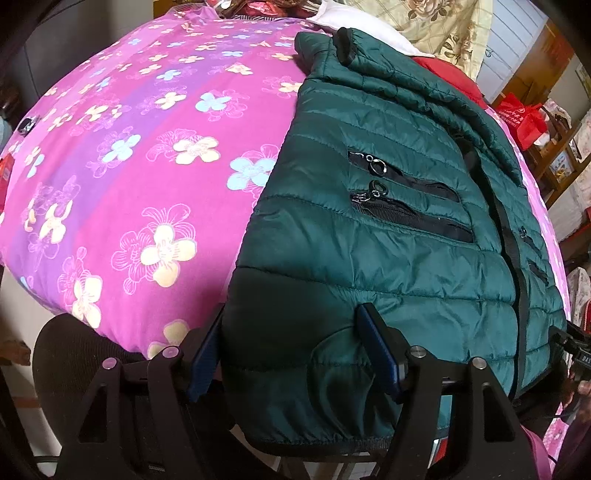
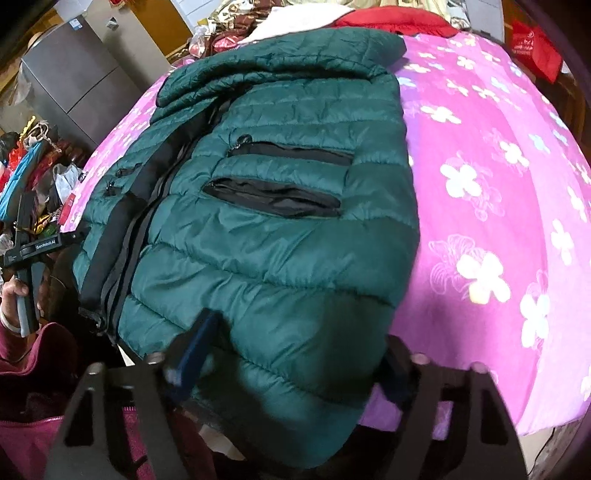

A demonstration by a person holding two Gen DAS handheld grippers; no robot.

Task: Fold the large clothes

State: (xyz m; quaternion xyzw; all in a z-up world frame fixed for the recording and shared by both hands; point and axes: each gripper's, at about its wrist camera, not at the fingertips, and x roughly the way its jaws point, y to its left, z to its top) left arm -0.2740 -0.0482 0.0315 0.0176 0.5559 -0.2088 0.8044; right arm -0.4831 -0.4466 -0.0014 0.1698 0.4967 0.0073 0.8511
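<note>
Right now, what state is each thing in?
green puffer jacket: sleeves folded in, hem end hanging over the bed edge.
pocket zippers: open.
left hand-held gripper: open, straddling the hem.
right hand-held gripper: jaws around the hem; grip unclear.
floral bedspread: spread flat.

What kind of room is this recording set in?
Probably a lived-in bedroom: a green puffer jacket lies on a pink floral bedspread, with a floral pillow at the far end and cluttered shelves alongside.
</note>
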